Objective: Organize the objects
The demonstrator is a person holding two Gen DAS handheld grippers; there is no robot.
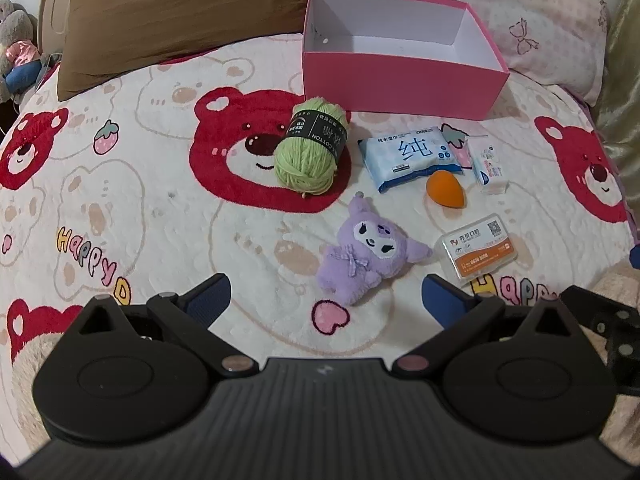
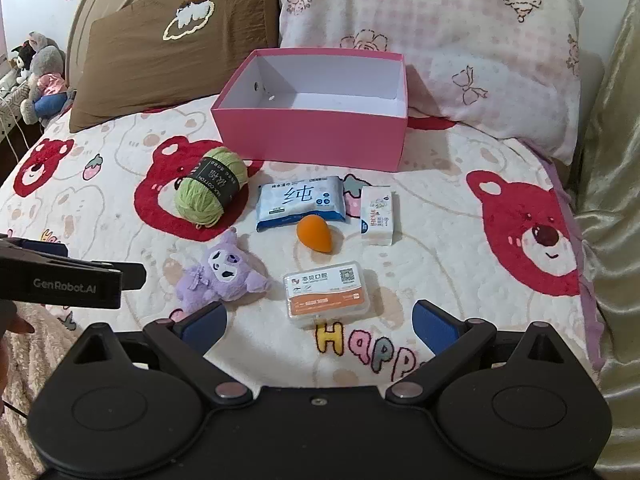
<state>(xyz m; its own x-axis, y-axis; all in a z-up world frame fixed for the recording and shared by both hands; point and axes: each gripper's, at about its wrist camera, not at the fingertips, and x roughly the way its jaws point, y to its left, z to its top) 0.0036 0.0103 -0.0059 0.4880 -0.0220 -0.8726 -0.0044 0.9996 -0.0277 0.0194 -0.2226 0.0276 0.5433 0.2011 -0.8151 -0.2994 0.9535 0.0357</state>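
Nearest the lens, the left claw [image 1: 326, 300] stands wide with nothing between its blue pads, and the soft purple plush doll [image 1: 366, 254] lies on the bear-print bed blanket [image 1: 140, 200] just beyond and slightly right of its gap. Moving rightward, the right claw [image 2: 320, 322] gapes equally wide and empty just short of the clear plastic case with an orange label [image 2: 326, 294], whose long axis runs across the gap (an easy straddle, I judge). Both targets sit well short of the empty pink cardboard box [image 1: 400, 80], so each hand takes its nearer piece.
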